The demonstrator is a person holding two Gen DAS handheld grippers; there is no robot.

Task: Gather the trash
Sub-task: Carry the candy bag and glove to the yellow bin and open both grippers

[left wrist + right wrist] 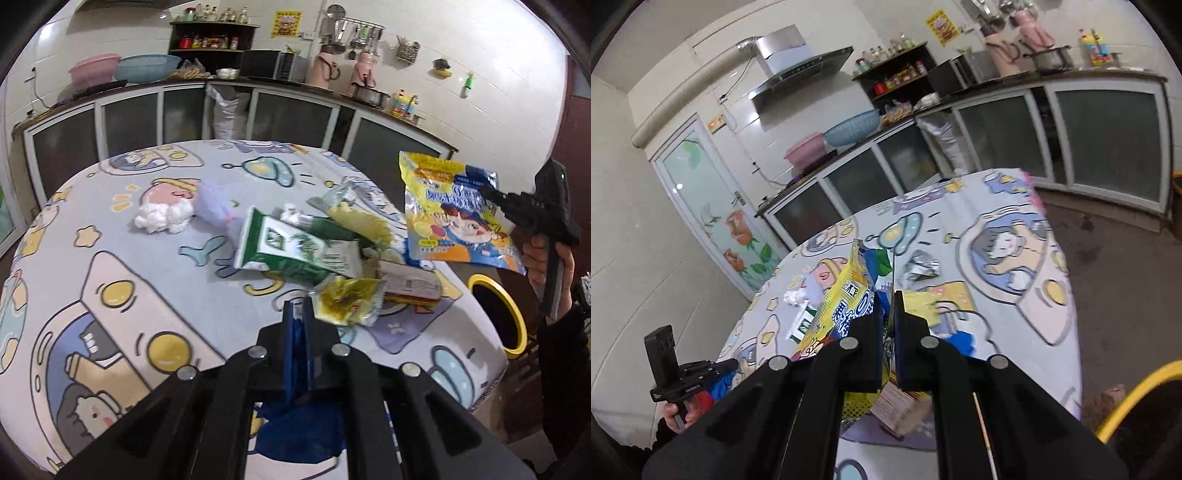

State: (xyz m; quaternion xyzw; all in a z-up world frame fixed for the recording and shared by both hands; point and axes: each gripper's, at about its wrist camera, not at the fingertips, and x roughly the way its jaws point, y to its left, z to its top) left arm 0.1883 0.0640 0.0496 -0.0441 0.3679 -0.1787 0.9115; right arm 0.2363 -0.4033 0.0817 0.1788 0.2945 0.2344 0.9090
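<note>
My left gripper (299, 306) is shut on a blue wrapper (295, 424), which hangs down below the fingers over the near table edge. From the right wrist view, that gripper (727, 365) shows blue and red wrapper beneath it. My right gripper (888, 295) is shut on a yellow-and-blue snack bag (846, 295). It holds the bag (454, 218) up above the table's right edge. Left on the table are a green-and-white packet (295, 247), a crumpled yellow wrapper (347, 299), white tissue wads (162, 218), a lavender wad (214, 206) and a small red-brown box (410, 284).
A dark bin with a yellow rim (517, 321) stands on the floor just off the table's right side, its rim (1137, 384) near my right gripper. The round table wears a cartoon-print cloth (129, 277). Kitchen cabinets (295, 110) line the far wall.
</note>
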